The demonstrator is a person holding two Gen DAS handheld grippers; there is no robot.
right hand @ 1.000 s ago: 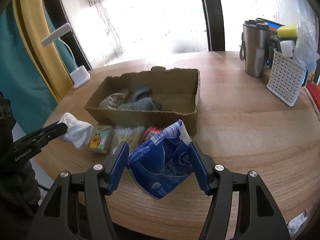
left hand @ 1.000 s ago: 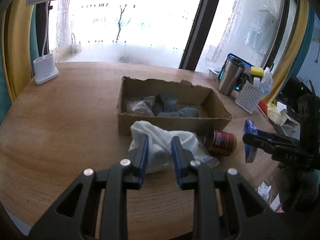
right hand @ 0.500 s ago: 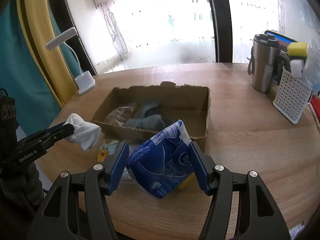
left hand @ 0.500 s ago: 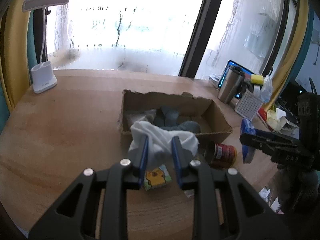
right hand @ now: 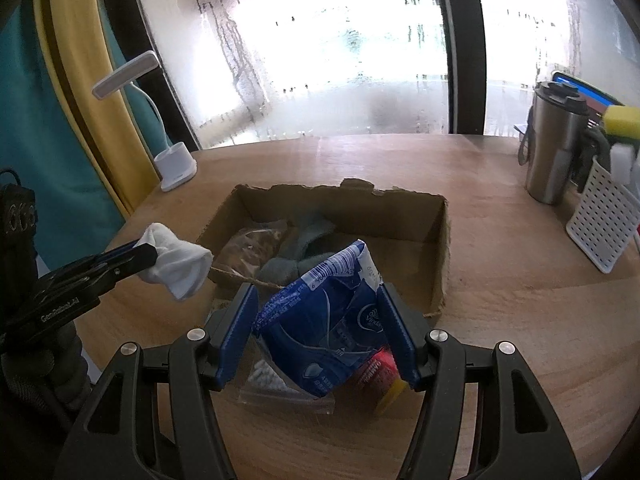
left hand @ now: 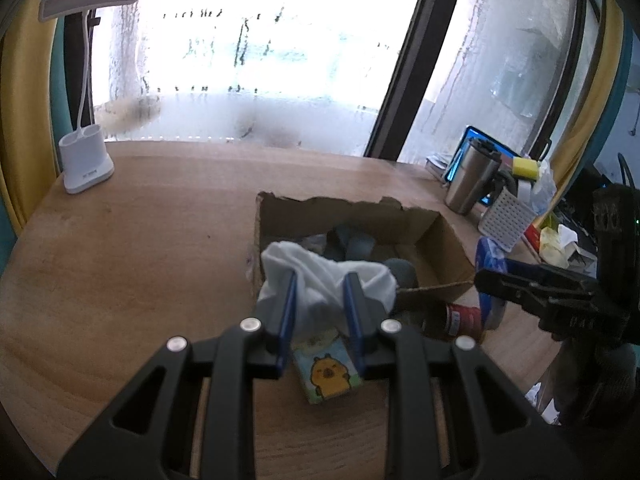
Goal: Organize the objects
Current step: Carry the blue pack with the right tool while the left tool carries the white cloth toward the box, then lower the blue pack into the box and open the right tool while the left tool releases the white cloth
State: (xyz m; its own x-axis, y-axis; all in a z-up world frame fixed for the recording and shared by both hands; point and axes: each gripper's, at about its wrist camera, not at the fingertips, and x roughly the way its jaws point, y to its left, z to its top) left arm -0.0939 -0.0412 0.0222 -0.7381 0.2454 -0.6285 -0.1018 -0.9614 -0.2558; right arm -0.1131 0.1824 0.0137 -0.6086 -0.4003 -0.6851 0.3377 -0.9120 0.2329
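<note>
Left gripper (left hand: 319, 280): blue-padded jaws clamped on a bunched white cloth sock (left hand: 324, 276), held in the air just above the near-left corner of the open brown cardboard box (left hand: 436, 236). Seen from the right wrist, the sock (right hand: 178, 260) hangs limp off the fingertips, left of the box.

Right gripper (right hand: 318, 308): jaws clamped on a crinkled blue plastic tissue pack (right hand: 324, 328), also off the table, over the box's near wall (right hand: 438, 280).

Handling, judged:
- Sock: soft, very light, no shape of its own. Pinch holds only a fold; loose ends droop and could catch on the torn box rim. Not fragile; a drop does no harm.
- Tissue pack: light, squashy, glossy film, likely slippery. Jaws press its two sides and the film buckles between them. Best held across the middle, as now.

Materials and shapes:
- Box: corrugated card, shallow, ragged far edge. Inside: grey knitted socks (right hand: 308, 240) and a clear bag of brown contents (right hand: 252, 244).
- On the round wooden table (left hand: 132, 240), near the box: small card pack with yellow cartoon chick (left hand: 326, 368), red cylindrical can on its side (left hand: 460, 318), clear packet of cotton swabs (right hand: 268, 380).
- Far right: brushed steel tumbler (right hand: 554, 148), white perforated plastic basket (right hand: 600, 224). Far left: white desk lamp (left hand: 84, 160).
</note>
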